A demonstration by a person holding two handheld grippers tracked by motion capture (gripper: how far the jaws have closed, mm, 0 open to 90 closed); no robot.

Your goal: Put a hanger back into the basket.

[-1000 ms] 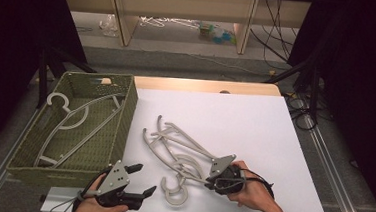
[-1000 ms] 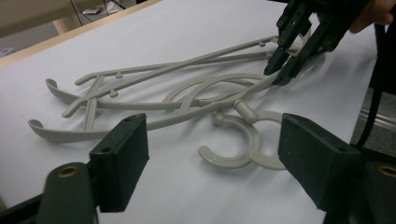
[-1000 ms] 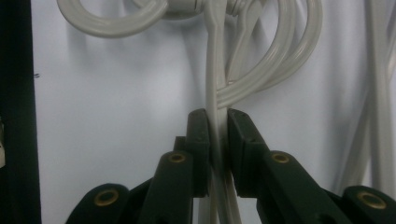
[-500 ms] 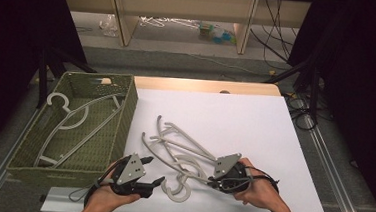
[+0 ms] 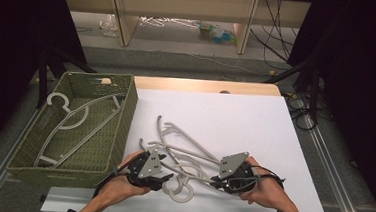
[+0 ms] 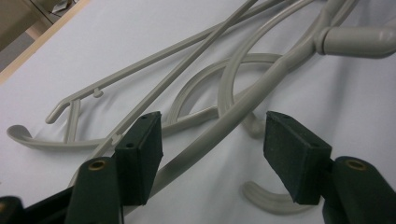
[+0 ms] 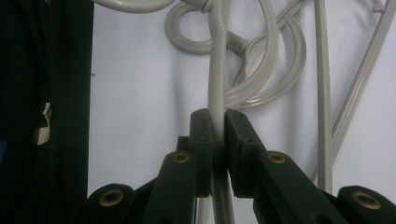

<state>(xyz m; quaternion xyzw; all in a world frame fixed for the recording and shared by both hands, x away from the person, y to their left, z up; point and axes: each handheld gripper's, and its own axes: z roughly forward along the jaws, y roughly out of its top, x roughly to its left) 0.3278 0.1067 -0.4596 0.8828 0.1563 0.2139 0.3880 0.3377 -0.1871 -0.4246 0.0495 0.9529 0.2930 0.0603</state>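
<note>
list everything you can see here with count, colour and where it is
hangers on the table: a tangled pile, number unclear, pale grey, near edge of the white surface between the two hands
hanger in the basket: one, pale grey, lying inside
basket: one, green woven, left of the table
table: one, white top with a wooden far edge
clutter on the floor: too small to tell, beyond the table
cables: several, dark, far right floor
left tongs: black, jaws have just been closing around a hanger arm, pads not yet on it
right tongs: black, clamped on a hanger arm
hands: two, at the near edge
</note>
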